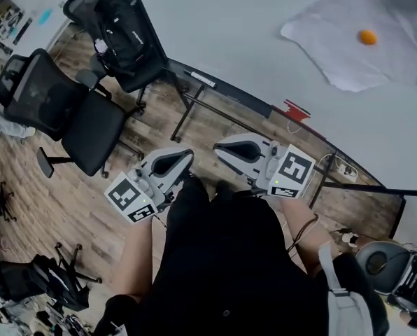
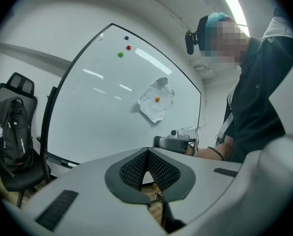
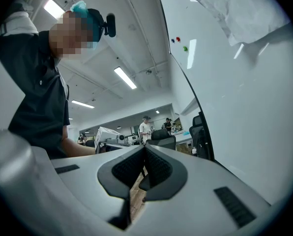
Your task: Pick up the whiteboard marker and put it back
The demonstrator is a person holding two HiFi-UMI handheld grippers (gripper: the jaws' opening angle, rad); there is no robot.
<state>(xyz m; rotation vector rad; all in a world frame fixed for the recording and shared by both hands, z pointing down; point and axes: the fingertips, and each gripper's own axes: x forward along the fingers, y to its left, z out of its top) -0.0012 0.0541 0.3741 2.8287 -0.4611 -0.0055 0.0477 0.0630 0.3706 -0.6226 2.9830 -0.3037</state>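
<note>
A whiteboard marker (image 1: pixel 200 79) lies on the ledge along the bottom edge of the whiteboard (image 1: pixel 264 33); in the left gripper view the marker (image 2: pixel 71 164) shows as a small white piece on that ledge. My left gripper (image 1: pixel 186 155) and right gripper (image 1: pixel 221 148) are held close to the person's body, well short of the board. Both are shut with nothing between their jaws. In its own view the left gripper (image 2: pixel 147 154) points at the board. The right gripper (image 3: pixel 145 149) points along the board toward the office.
A crumpled sheet of paper (image 1: pixel 362 40) hangs on the board under an orange magnet (image 1: pixel 366 37). Three small magnets (image 2: pixel 125 45) sit near its top. An office chair with a black backpack (image 1: pixel 121 30) and another chair (image 1: pixel 89 124) stand to the left on the wood floor.
</note>
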